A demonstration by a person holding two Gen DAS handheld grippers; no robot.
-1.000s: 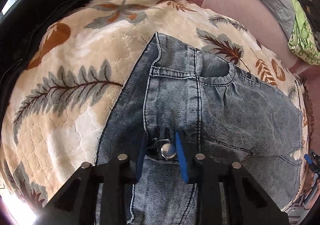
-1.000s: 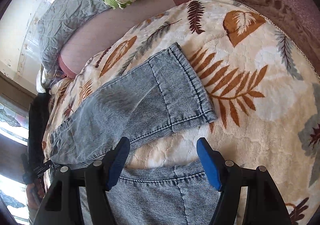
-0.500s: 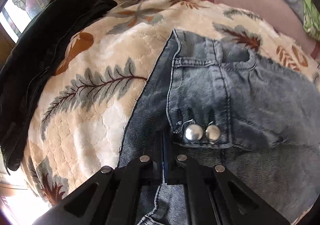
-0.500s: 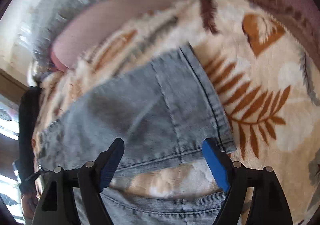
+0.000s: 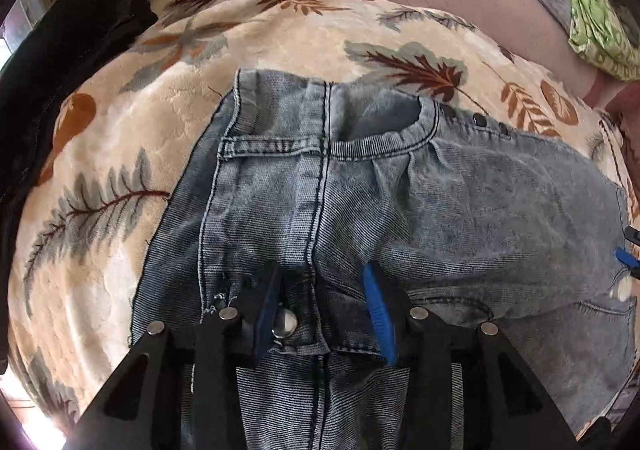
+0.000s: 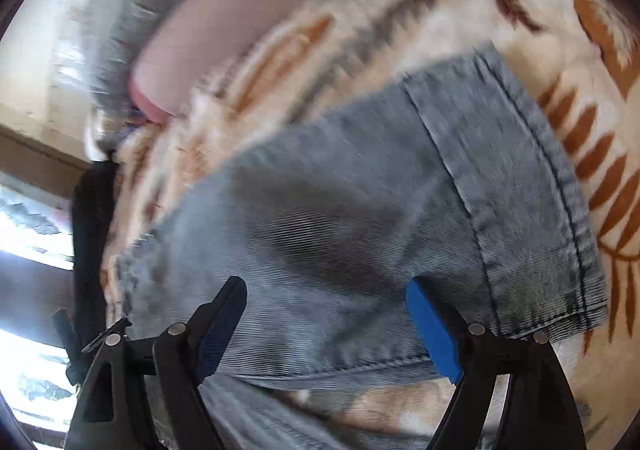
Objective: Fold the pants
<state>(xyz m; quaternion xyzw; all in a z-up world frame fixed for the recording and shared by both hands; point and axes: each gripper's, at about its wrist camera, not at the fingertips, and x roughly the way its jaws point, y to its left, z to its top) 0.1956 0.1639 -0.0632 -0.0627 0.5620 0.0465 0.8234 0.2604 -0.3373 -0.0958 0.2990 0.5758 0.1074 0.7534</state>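
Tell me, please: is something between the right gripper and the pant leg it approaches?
Nothing visible is. The right gripper is open directly over the jeans' cuffed leg, which lies uncovered on the leaf-print blanket. The picture is blurred, so contact cannot be told.

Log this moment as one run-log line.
left gripper: open over jeans waistband button | right gripper: open above leg cuff | blanket: under jeans

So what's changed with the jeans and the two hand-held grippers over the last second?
The left hand-held gripper shut at the jeans waistband, then reopened around the metal button. The right hand-held gripper, open throughout, moved in over the folded leg. The blanket is unchanged.
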